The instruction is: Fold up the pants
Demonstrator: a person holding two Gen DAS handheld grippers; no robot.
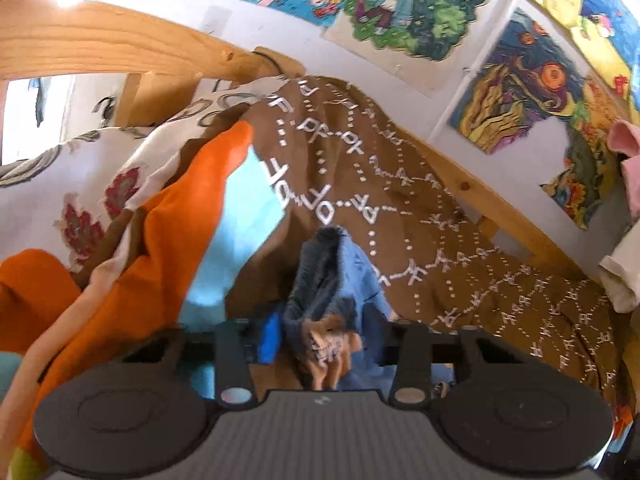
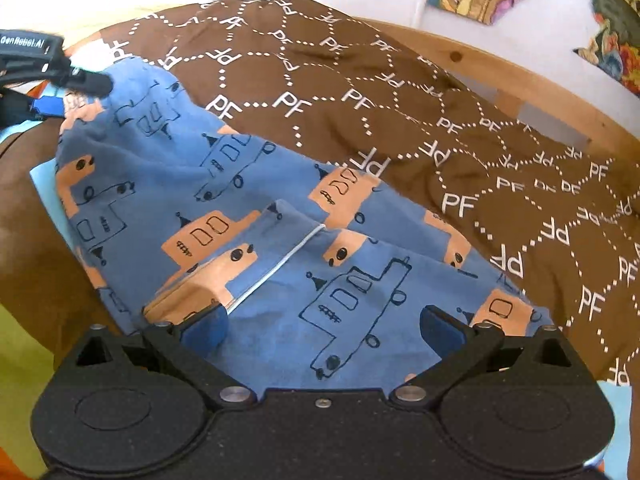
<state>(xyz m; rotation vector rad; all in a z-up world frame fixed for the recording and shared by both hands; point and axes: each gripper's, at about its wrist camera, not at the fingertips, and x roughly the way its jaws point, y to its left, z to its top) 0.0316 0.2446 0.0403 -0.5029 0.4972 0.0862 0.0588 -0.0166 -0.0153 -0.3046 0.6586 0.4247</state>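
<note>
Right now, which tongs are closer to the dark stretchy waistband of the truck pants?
Left. The left tongs are pinched on the pants right at the dark waistband. The right tongs hang open over the other end, far from it.

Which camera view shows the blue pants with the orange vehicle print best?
The right wrist view: the blue printed cotton pants lie spread across it. The left wrist view shows only a bunched bit, close to the lens.

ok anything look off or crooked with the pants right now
The pants lie askew and rumpled on the brown bedspread. A flap is turned over near the middle, showing a pale inside seam. The left gripper has one end bunched up between its jaws.
</note>
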